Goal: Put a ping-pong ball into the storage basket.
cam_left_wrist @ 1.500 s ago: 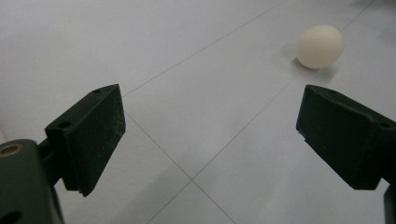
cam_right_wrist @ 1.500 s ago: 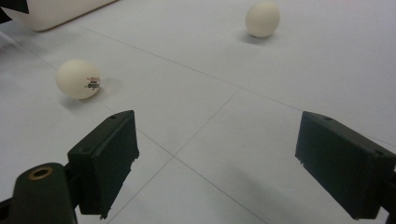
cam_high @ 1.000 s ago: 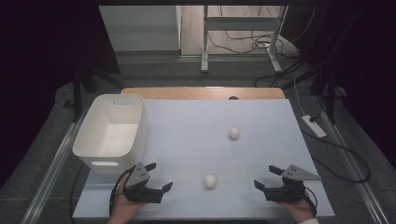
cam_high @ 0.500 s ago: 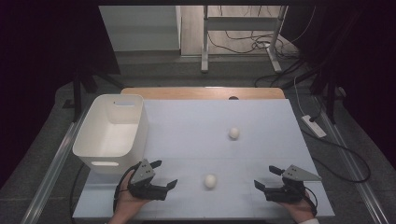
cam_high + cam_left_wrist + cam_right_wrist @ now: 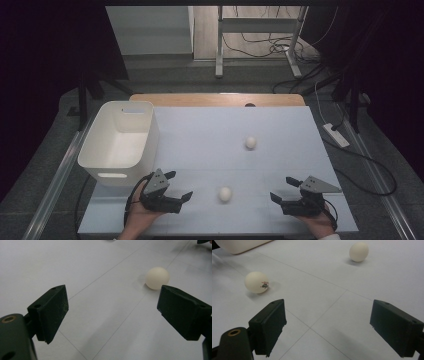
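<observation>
Two white balls lie on the white table (image 5: 200,135). The near ball (image 5: 225,194) rests between my two grippers, and the far ball (image 5: 250,142) lies further back. My left gripper (image 5: 180,185) is open, a short way left of the near ball, jaws pointing at it. In the left gripper view that ball (image 5: 157,277) sits just beyond the right jaw, with the gripper (image 5: 112,307) holding nothing. My right gripper (image 5: 281,188) is open and empty at the front right. The right gripper view shows the near ball (image 5: 257,282) with a printed mark, and the far ball (image 5: 359,251).
A white plastic bin (image 5: 120,140) stands empty at the table's left side, just behind my left hand. A wooden strip (image 5: 220,99) runs along the far edge. A power strip (image 5: 336,135) and cables lie on the floor to the right.
My left gripper has moved right and slightly forward, closer to the near ball. The right gripper and both balls have stayed put.
</observation>
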Demonstrator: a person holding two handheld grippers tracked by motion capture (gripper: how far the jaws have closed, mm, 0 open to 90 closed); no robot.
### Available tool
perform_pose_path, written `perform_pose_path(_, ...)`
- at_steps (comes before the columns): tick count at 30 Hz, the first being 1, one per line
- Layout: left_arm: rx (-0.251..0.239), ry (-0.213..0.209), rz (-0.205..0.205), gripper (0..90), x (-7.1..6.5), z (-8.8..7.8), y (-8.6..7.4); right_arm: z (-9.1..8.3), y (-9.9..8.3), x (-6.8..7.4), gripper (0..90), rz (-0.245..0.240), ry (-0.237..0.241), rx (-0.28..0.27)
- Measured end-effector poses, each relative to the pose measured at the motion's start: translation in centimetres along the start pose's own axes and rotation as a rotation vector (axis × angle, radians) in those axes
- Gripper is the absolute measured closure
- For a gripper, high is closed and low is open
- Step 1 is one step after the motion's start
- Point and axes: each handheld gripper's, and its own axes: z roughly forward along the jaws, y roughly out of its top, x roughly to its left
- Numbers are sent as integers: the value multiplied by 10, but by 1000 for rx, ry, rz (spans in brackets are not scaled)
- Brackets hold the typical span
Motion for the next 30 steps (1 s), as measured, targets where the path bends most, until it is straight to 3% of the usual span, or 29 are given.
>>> perform_pose_path(30,37,-59,24,109,-8,11,19,0,0,-1,134,8,0,7)
